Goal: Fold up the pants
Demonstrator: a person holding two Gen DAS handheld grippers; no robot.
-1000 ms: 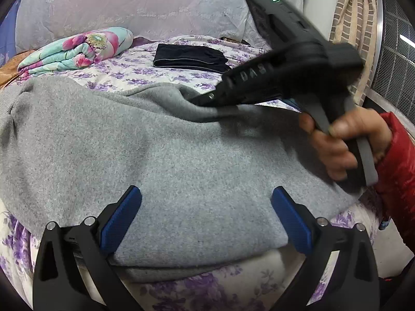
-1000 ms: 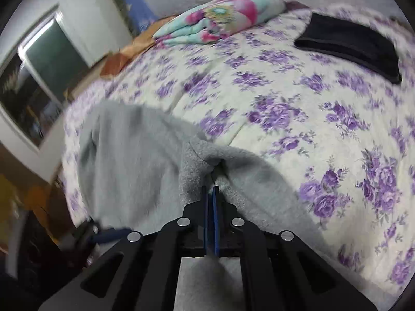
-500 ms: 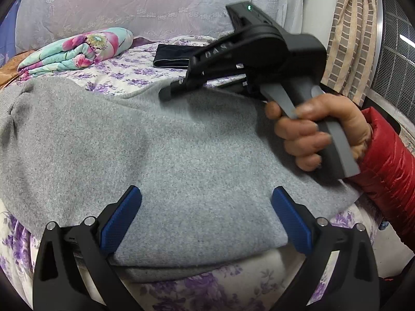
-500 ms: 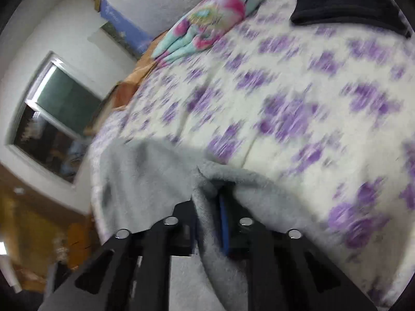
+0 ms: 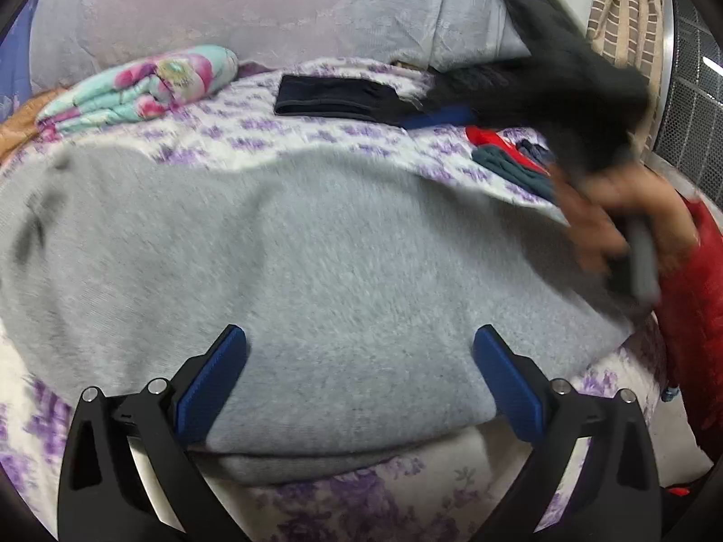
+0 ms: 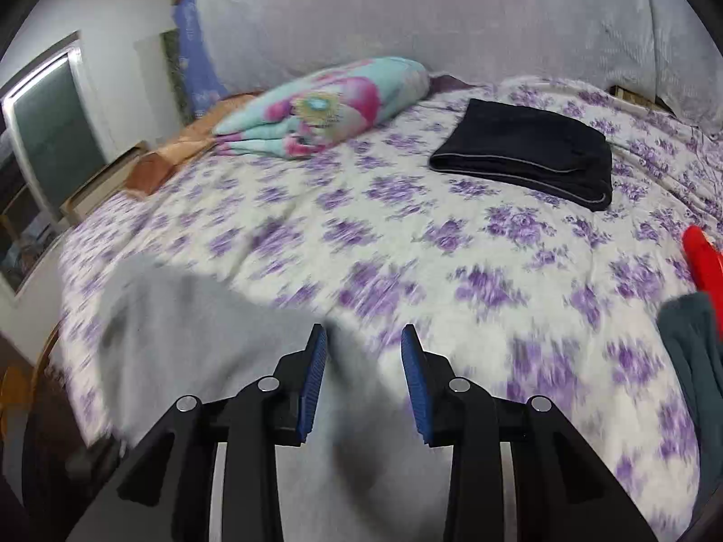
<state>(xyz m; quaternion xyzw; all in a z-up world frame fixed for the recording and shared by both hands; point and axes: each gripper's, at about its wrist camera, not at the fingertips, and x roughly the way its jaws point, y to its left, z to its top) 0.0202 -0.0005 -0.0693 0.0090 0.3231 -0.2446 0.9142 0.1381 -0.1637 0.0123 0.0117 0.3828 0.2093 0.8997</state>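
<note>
The grey pants (image 5: 316, 271) lie folded flat on the flowered bed (image 5: 343, 135), their near edge doubled over. My left gripper (image 5: 359, 379) is open and empty, its blue pads spread wide just above the pants' near edge. My right gripper (image 6: 363, 379) is open and empty, raised above the far edge of the grey pants (image 6: 190, 329). In the left wrist view the right gripper is a dark blur at the upper right (image 5: 452, 115), held by a hand in a red sleeve.
A folded black garment (image 6: 528, 153) lies at the back of the bed. A rolled flowered quilt (image 6: 325, 108) lies at the back left. Red and dark green clothes (image 5: 510, 158) lie at the right. Grey pillows (image 6: 406, 18) stand behind.
My right gripper has let go of the grey pants, opened, and swung up and away to the right. The fabric it held now lies flat. My left gripper has stayed put.
</note>
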